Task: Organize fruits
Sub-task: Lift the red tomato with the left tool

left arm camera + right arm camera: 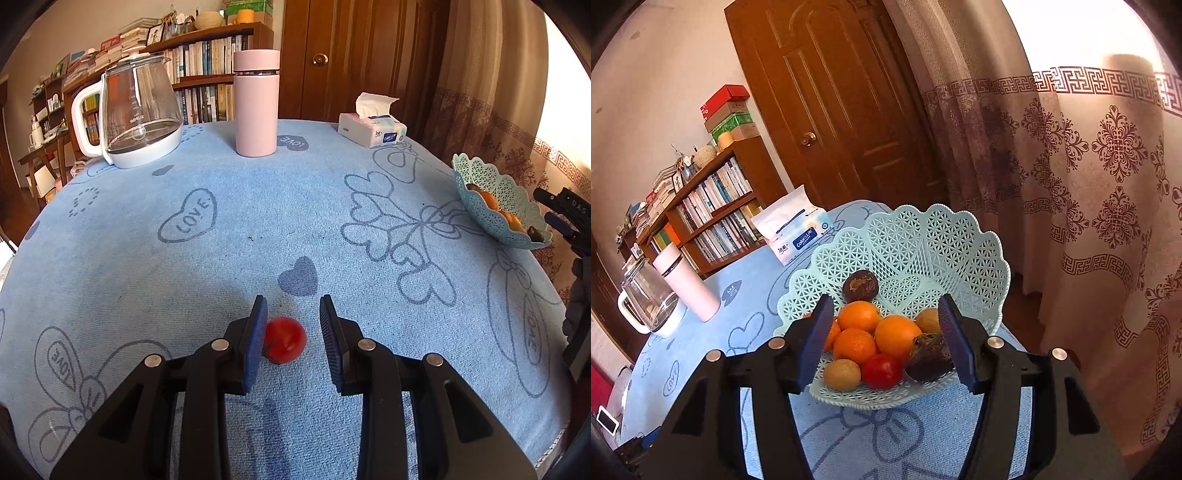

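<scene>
A small red tomato (284, 339) lies on the blue tablecloth between the fingers of my left gripper (293, 308). The gripper is open; the left pad touches or nearly touches the tomato, the right pad stands apart. The mint lattice fruit basket (480, 206) sits at the table's right edge. In the right wrist view the basket (923, 243) holds several oranges (897, 334), a red tomato (882, 370), dark passion fruits (859, 285) and yellowish round fruits (842, 374). My right gripper (884, 317) is open and empty, just in front of the basket.
A glass kettle (136, 110), a pink thermos (256, 103) and a tissue pack (371, 127) stand along the table's far side. The right gripper's body (569, 218) shows beside the basket. Curtains hang behind the basket (1089, 184).
</scene>
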`<state>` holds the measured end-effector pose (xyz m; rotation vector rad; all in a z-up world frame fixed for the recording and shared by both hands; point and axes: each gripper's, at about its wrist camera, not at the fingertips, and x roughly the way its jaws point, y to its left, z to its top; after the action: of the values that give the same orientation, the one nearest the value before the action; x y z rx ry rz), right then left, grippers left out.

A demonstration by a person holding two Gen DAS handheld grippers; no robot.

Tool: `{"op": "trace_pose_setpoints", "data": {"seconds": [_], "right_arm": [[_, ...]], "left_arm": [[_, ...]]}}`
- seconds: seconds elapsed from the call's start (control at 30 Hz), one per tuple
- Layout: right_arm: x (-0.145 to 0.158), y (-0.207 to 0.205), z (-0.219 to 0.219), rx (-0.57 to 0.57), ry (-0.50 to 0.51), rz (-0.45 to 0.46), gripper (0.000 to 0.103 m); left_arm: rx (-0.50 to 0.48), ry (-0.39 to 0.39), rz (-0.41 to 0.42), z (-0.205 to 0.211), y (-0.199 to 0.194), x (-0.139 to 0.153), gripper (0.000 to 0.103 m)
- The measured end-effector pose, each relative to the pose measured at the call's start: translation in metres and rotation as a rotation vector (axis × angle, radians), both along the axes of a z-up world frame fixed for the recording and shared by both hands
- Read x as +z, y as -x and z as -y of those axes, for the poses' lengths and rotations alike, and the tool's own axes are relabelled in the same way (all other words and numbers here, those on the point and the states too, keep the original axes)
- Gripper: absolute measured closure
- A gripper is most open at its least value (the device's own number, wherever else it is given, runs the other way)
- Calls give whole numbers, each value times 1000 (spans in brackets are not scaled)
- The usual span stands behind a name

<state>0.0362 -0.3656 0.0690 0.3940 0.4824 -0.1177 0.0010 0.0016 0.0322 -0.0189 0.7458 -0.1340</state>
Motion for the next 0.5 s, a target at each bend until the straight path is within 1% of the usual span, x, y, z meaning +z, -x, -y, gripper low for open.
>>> {"op": "trace_pose_setpoints", "data": {"seconds": [0.13,0.27,0.5], "right_arm": [[0,1,2,-15,-4,5,43],[1,3,4,-32,-10,13,43],[2,5,7,-43,-20,20,43]], "left_arm": [[-9,-5,1,3,1,1,73],[-45,4,-8,11,1,4,73],[-73,-14,15,23,5,13,73]]}}
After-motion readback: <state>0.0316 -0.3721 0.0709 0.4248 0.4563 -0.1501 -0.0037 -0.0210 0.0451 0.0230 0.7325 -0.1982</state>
